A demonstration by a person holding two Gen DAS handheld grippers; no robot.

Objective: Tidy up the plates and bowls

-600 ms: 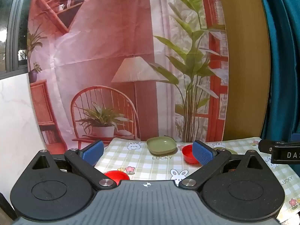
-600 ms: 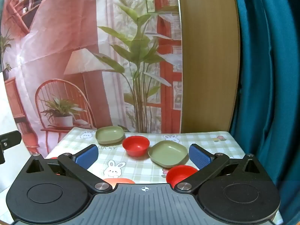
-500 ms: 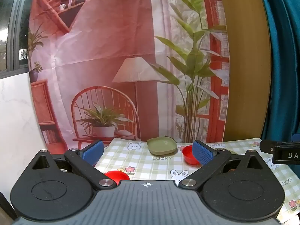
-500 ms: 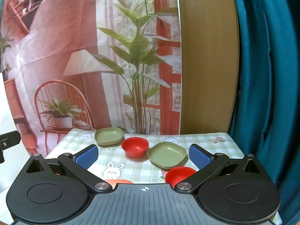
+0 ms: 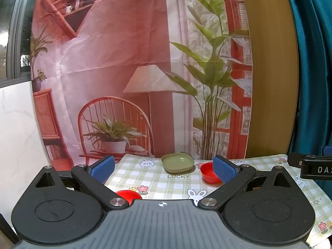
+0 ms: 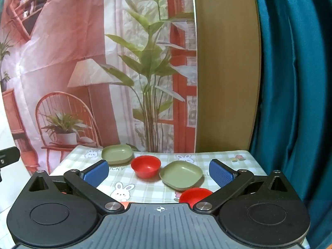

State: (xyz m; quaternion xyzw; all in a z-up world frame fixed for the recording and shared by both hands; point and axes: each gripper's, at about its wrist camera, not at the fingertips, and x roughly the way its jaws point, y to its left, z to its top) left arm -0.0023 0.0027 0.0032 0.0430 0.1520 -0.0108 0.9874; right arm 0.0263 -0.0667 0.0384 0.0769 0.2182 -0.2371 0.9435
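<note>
Your left gripper (image 5: 164,167) has its jaws spread as wide as they go, with nothing between the blue pads (image 5: 102,166). In the left wrist view it hangs over the near edge of the table (image 5: 145,178), whose checked cloth carries bunny and flower prints. A green plate (image 5: 177,162) sits at about 12 o'clock near the far edge, a red bowl (image 5: 209,173) at about 1 o'clock partly behind the right pad, and another red bowl (image 5: 128,195) close in at 11 o'clock, half hidden by the gripper body.

Your right gripper (image 6: 158,171) is just as wide open and grips nothing. From its camera, a red bowl (image 6: 145,166) lies at 12 o'clock, the far green plate (image 6: 117,154) at 11 o'clock, a second green plate (image 6: 181,173) at 1 o'clock just beside the bowl, and a nearer red bowl (image 6: 195,195) under that plate's near edge, partly covered by the gripper.

A printed backdrop (image 6: 83,62) hangs behind the table, and a teal curtain (image 6: 294,83) hangs at 3 o'clock.
</note>
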